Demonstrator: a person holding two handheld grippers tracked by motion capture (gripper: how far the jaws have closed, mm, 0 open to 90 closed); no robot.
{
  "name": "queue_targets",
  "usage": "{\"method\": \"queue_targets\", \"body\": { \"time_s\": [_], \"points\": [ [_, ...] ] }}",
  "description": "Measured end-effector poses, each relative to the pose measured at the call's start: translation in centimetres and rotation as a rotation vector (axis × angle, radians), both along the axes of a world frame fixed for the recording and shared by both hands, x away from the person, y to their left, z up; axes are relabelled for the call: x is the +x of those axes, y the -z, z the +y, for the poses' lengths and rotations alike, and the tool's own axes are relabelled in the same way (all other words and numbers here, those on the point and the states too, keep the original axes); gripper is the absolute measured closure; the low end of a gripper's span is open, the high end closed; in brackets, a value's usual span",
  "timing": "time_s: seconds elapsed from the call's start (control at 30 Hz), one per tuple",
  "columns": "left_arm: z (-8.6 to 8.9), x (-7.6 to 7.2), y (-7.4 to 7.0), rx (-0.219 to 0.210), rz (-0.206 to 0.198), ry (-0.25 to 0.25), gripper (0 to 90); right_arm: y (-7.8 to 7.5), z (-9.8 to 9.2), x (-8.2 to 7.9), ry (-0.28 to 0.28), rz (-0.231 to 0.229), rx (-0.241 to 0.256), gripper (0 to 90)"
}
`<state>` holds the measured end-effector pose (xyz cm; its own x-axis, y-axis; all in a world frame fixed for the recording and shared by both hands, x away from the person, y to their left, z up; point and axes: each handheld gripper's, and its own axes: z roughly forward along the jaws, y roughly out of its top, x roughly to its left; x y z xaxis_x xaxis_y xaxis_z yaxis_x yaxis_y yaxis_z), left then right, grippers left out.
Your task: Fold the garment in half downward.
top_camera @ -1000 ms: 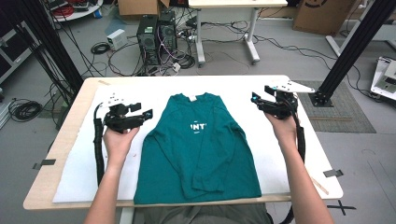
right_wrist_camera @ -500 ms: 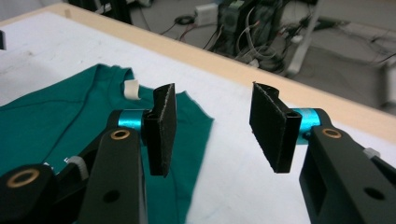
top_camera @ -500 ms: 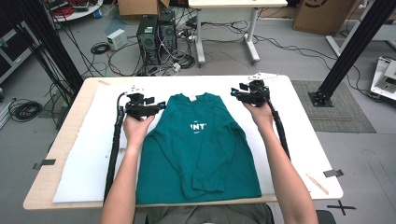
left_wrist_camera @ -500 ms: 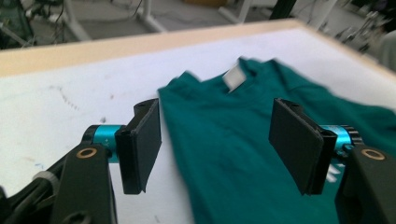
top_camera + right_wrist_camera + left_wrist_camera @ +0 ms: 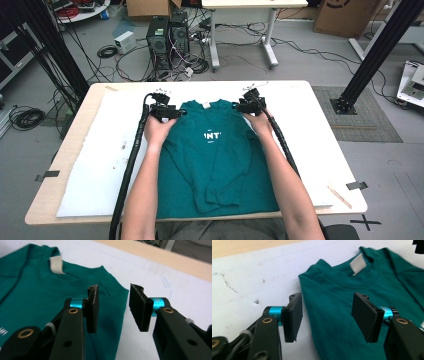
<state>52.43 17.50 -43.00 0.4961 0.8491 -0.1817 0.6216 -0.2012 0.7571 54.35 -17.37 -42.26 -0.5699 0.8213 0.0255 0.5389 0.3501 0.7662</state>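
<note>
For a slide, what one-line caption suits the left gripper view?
Open left gripper poised over the shoulder edge of a teal cotton T-shirt lying flat on a white mat.

We hold a black tool in each hand, and our arms are bare, with no sleeves. The left gripper has two flat black pads. Behind each pad sits a shiny blue ring, at 9 o'clock and 3 o'clock. Gold screws dot the black arms. The right gripper looks the same, with rough-edged pads. A thick black cable hangs from each tool toward 6 o'clock.
</note>
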Motion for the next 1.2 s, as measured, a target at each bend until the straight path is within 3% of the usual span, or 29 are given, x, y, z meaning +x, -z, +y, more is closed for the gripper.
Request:
{"method": "queue_targets", "body": {
  "time_s": [0.17, 0.27, 0.4, 0.5, 0.6, 0.67, 0.83, 1.07, 1.2],
  "points": [
    [0.0, 1.0, 1.1, 0.034, 0.071, -0.012, 46.4, 1.1, 0.4, 1.2, 0.009, 0.085, -0.028, 61.0],
    [0.2, 1.1, 1.1, 0.009, 0.072, -0.020, 48.1, 1.6, 0.6, 1.6, 0.014, 0.098, -0.065, 61.7],
    [0.1, 1.1, 1.2, 0.016, 0.064, -0.019, 54.3, 2.0, 0.8, 1.7, 0.006, 0.117, -0.057, 71.1],
    [-0.4, 1.0, 1.2, 0.027, 0.052, 0.012, 66.4, 2.0, 1.0, 1.6, -0.026, 0.116, -0.053, 82.6],
    [-0.9, 0.8, 1.0, 0.041, 0.032, 0.028, 83.0, 1.9, 1.0, 1.6, -0.029, 0.117, -0.051, 85.2],
    [-0.9, 0.7, 0.7, 0.032, 0.024, 0.024, 85.2, 1.7, 0.8, 1.5, -0.027, 0.123, -0.031, 85.5],
    [-0.3, 0.3, -0.6, -0.007, -0.006, 0.030, 86.5, 0.4, 0.3, 1.1, -0.024, 0.089, 0.005, 86.2],
    [-0.3, -1.1, -3.2, 0.009, -0.100, 0.075, 86.6, -2.0, -0.3, -0.4, -0.052, 0.005, 0.035, 86.2],
    [-0.4, -2.5, -4.9, -0.008, -0.153, 0.109, 86.6, -3.5, -0.9, -2.0, -0.065, -0.046, 0.064, 86.1]
  ]
}}
